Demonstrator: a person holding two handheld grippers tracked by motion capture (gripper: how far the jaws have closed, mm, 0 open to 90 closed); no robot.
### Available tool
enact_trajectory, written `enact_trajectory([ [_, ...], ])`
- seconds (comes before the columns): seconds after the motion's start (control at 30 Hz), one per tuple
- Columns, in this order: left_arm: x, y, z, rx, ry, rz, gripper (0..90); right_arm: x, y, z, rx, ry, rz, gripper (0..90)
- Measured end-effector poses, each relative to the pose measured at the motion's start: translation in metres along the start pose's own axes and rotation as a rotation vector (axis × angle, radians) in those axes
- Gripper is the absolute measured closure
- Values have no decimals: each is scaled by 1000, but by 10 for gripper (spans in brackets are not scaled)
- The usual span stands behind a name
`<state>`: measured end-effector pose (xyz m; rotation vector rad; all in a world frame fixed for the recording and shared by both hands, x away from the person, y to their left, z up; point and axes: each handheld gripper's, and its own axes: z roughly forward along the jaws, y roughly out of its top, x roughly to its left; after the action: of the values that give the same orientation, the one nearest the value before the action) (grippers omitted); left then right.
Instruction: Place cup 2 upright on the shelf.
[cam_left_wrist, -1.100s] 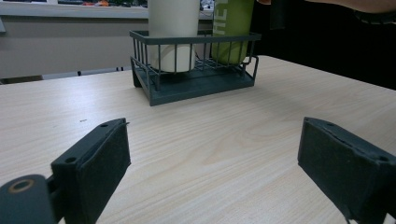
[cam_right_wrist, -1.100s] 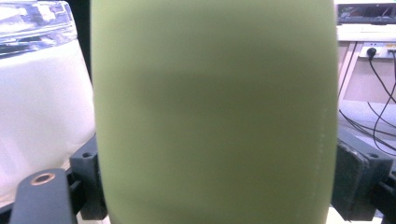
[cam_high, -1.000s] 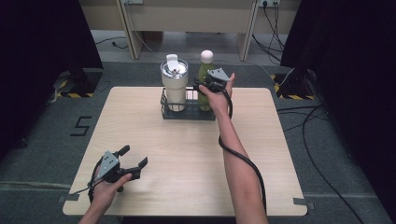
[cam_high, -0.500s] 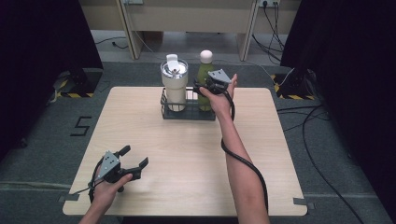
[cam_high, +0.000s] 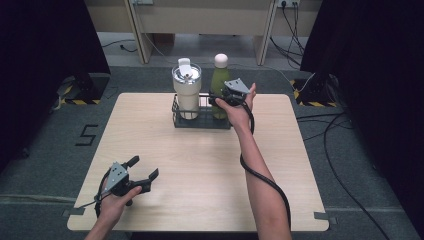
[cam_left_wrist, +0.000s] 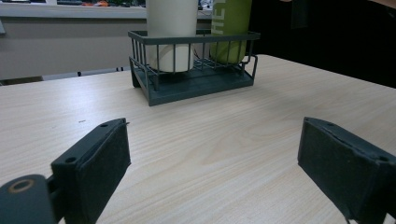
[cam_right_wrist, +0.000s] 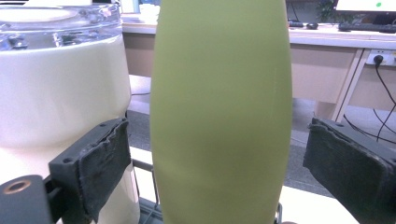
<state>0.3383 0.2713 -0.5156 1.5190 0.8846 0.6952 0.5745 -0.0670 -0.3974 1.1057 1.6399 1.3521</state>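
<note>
Right claw (cam_high: 220, 98): held level at the far edge of the desk (cam_high: 210, 170), at the green bottle (cam_high: 219, 85). In the right gripper view the bottle (cam_right_wrist: 219, 116) stands upright between the two black jaws, with a gap visible on each side; the pads (cam_right_wrist: 105, 163) do not press on it. The jaws have just been opening, and now stand moderately wide with the bottle between them but not gripped.

Green bottle: upright in the right half of a dark wire basket (cam_high: 200, 120), capped by a round pale top. Just beside it, in the left half, stands a cream tumbler (cam_high: 186, 92) with a clear lid. In the right gripper view the tumbler (cam_right_wrist: 60, 93) sits close behind the left-hand jaw; whether the jaw touches it cannot be told.

Left claw (cam_high: 142, 175): near the front left corner of the desk, well apart from the basket, jaws spread wide, nothing between them. In the left gripper view only bare wood lies between its pads (cam_left_wrist: 100, 163), and the basket (cam_left_wrist: 191, 74) stands farther off.

Hidden or cut off: the bottle's cap and base fall outside the right gripper view; the tops of both vessels are cut off in the left gripper view; the right claw's tips are hard to make out from above against the basket.
</note>
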Motion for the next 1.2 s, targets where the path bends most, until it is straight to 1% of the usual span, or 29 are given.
enact_trajectory([
  [0.27,-1,0,0,2,0,3,85,-7,3,-17,-12,-3,3,80],
  [0.43,-2,0,1,3,-1,5,85,-11,1,-25,-9,-2,14,85],
  [0.57,-2,0,1,5,0,7,85,-14,-5,-33,4,-4,4,97],
  [0.6,-2,0,1,5,1,7,85,-16,-9,-37,9,-5,3,100],
  [0.7,-2,-1,1,6,3,7,85,-17,-13,-41,13,-5,4,103],
  [0.8,-1,-1,1,7,6,6,85,-19,-19,-49,21,-2,8,105],
  [0.93,-1,-1,1,8,6,6,85,-21,-23,-55,21,-1,7,106],
  [1.0,-2,-1,1,10,6,8,85,-22,-25,-62,23,-1,9,107],
  [1.1,-1,-1,1,8,7,8,84,-24,-27,-66,25,4,20,108],
  [1.13,-1,-1,0,6,9,7,85,-25,-29,-70,25,2,15,110],
  [1.17,-1,-1,0,7,10,6,85,-25,-29,-70,25,2,15,110],
  [1.2,-1,-1,0,7,11,7,85,-27,-30,-75,24,7,24,111],
])
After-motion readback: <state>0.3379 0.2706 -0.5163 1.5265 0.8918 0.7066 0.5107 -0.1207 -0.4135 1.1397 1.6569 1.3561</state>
